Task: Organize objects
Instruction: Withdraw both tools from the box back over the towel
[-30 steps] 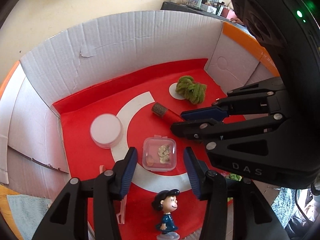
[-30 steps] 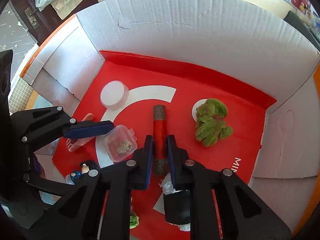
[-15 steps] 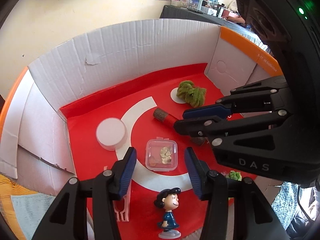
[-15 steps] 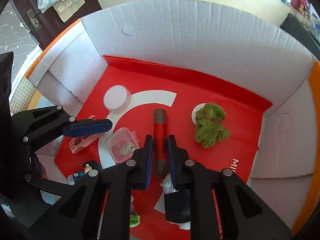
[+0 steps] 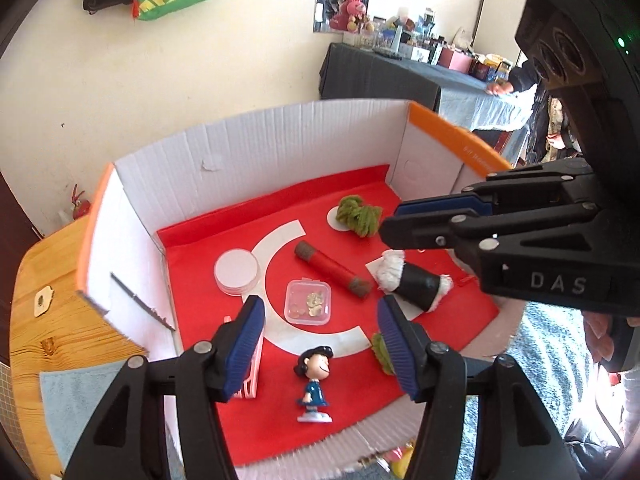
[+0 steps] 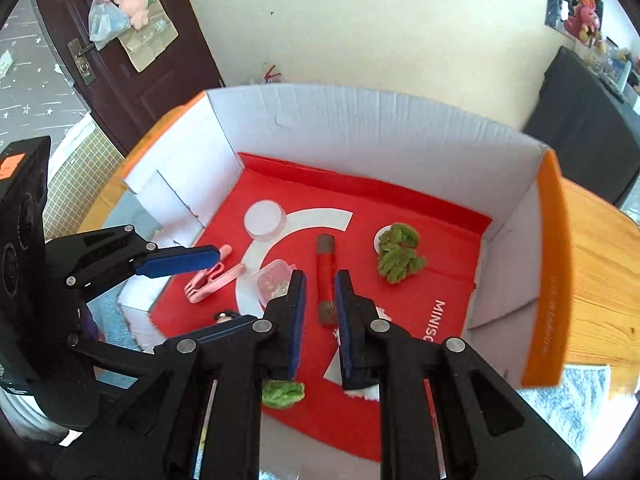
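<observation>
Both claws hang over the box [image 5: 280, 148], neither holding anything. Left claw [image 5: 320, 336]: jaws about half apart and opening, nothing between them; the clear case [image 5: 307, 303] only sits in line with the gap, down on the red liner [image 5: 440, 320]. Right claw [image 6: 320, 312]: jaws nearly together, nothing pinched; the red tube [image 6: 325, 270] lies on the liner below the gap, untouched.

Progress: hard to call, since the task names no target layout. As it lies, everything is loose inside the box. Taking the case as landmark:
- white lid [image 5: 236, 270] to its left, towards the left wall
- tube just right of it, apart
- black roll [image 5: 416, 286] right of the tube
- green yarn [image 5: 358, 218] beyond, towards the back right corner
- figurine [image 5: 314, 384] nearer you, upright by the open front
- pink clip [image 6: 212, 278] near-left, partly behind your left finger
- small green tuft [image 5: 382, 354] near-right

I'd say nothing looks grouped yet; most sorting is left.

Room: box is walled on three sides, front open, so come in from above or from the front. The bare liner behind the case, towards the back wall, is the biggest free patch. The left wall has a torn flap; keep the left claw off it. The two claws sit close, so mind them crossing. The table [image 6: 600, 264] shows right of the box.
</observation>
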The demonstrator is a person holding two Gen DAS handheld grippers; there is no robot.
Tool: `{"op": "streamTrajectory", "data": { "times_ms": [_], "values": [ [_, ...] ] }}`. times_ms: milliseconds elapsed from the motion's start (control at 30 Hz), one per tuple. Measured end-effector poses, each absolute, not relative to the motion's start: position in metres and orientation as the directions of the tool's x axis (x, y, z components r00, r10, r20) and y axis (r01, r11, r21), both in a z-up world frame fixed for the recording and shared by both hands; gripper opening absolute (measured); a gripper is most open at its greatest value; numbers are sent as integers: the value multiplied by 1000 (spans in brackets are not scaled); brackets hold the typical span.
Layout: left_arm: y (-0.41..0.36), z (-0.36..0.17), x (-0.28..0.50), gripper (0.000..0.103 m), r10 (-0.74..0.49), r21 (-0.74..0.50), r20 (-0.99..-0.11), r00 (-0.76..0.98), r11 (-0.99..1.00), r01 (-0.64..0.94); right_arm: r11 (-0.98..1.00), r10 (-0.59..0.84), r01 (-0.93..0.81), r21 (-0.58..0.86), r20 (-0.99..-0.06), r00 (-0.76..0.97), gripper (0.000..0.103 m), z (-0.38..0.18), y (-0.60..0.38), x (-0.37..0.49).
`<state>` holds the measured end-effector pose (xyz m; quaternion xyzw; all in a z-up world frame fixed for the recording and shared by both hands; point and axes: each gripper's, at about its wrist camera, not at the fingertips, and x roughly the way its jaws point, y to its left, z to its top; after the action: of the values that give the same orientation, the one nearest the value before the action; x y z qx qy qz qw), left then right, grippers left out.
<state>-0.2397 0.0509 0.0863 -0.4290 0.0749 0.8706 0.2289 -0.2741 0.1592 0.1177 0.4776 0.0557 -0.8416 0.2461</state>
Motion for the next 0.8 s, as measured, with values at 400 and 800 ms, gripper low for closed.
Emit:
{"op": "streamTrajectory", "data": {
  "times_ms": [400, 800],
  "values": [
    [32, 140, -166, 71, 340, -20, -678, -651, -895, -446, -882, -383, 457, 118, -743, -548, 15, 168, 175, -213],
    [10, 143, -104, 79, 341, -47, -601, -723, -918, -394, -877, -429, 458, 145, -664, -612, 15, 175, 181, -156]
  ]
}}
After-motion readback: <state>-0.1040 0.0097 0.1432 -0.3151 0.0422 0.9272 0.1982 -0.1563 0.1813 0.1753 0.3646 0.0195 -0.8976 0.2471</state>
